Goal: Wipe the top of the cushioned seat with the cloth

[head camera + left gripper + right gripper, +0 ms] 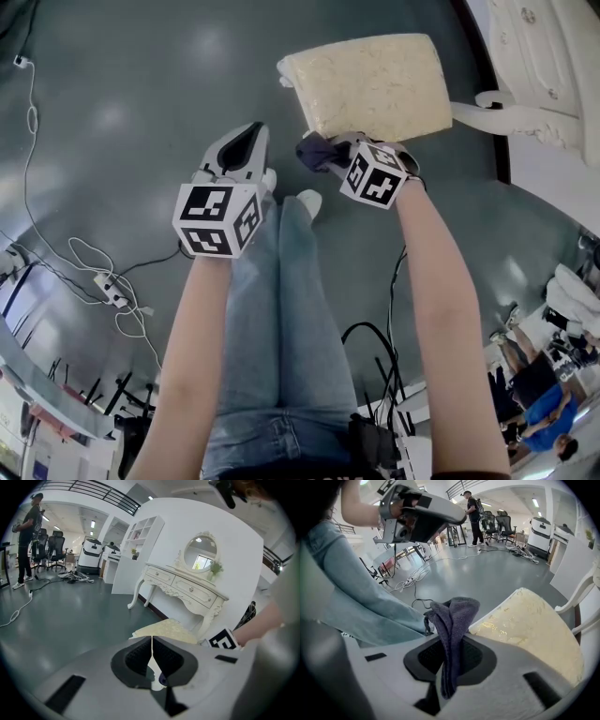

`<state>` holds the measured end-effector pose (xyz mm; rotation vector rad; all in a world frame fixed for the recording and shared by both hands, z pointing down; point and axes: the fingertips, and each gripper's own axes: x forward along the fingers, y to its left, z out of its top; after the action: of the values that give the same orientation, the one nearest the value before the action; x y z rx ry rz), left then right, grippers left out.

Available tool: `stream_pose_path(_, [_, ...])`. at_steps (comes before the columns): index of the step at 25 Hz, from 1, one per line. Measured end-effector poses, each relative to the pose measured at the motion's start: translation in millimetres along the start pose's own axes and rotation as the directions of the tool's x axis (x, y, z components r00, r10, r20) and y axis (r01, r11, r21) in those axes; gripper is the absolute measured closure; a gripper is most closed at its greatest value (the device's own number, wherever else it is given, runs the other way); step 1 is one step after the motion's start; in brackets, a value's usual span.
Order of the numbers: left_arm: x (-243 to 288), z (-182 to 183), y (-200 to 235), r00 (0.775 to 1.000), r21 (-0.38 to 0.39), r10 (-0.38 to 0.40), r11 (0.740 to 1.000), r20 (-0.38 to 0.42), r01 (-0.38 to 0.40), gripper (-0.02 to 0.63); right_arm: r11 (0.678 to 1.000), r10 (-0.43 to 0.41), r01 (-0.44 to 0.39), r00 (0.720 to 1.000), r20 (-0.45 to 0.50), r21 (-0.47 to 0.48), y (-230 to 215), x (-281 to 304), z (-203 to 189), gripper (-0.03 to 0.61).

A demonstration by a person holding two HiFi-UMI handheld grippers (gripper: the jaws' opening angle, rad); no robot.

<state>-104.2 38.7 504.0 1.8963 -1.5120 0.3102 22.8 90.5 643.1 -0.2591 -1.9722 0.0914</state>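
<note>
- Right now the cloth [452,620], a dark grey-purple one, is pinched between the jaws of my right tongs [450,660]. It sticks up out of them in a bunched fold, with a short tail hanging below.
- From the head view, the cloth sits at the near edge of the cushioned seat [370,84]. I cannot tell whether it is touching the cream fabric.
- The seat top is pale yellow and patterned, and it lies just ahead of both my tongs.
- My left tongs [246,141] are pressed together with only a thin slit between the pads, and they grip nothing. They hover over the floor [122,103], beside the right tongs and short of the seat.
- My legs in blue jeans [281,309] stand between my two arms.
- Beyond the seat stands a white carved dressing table [183,585] with an oval mirror [200,555].
- Left of it is a white shelf unit [138,545]. Its open compartments hold a few small things, too small to name.
- A white cable [84,253] trails over the grey floor to a power strip [111,291].
</note>
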Motion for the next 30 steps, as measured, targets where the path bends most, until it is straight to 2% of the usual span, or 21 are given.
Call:
stream_pose_path(7, [-0.6,-4.4,-7.6,1.000,-0.002,-0.005,1.000,-0.007,0.005,0.607,1.000,0.024,-0.024,1.000,-0.019,0.007,13.2,1.1,-7.7,0.546])
stream_pose_path(14, [-1.5,3.6,-20.0,1.000,0.010,-0.023,1.000,-0.005,0.023,0.607,0.997,0.081,-0.080,0.989,-0.123,0.011,39.3,2.5,-35.8,0.546])
stream_pose_path(24, [-12.9,39.2,-42.9,0.999,0.030,-0.051,0.998,0.010,0.050,0.607,0.996,0.025,-0.023,1.000,-0.018,0.084,57.0,-37.9,-5.6,0.546])
stream_pose_path(27, [-19.3,57.0,-46.6,0.998,0.047,-0.053,0.998,0.018,0.053,0.607,0.989,-0.023,0.022,1.000,0.012,0.144,48.7,-57.4,2.2,0.546])
stream_pose_path(30, [-25.0,71.3,-52.5,0.998,0.077,-0.059,0.995,0.024,0.057,0.607,0.968,-0.078,0.068,0.997,0.030,0.242,37.5,-79.3,4.7,0.546])
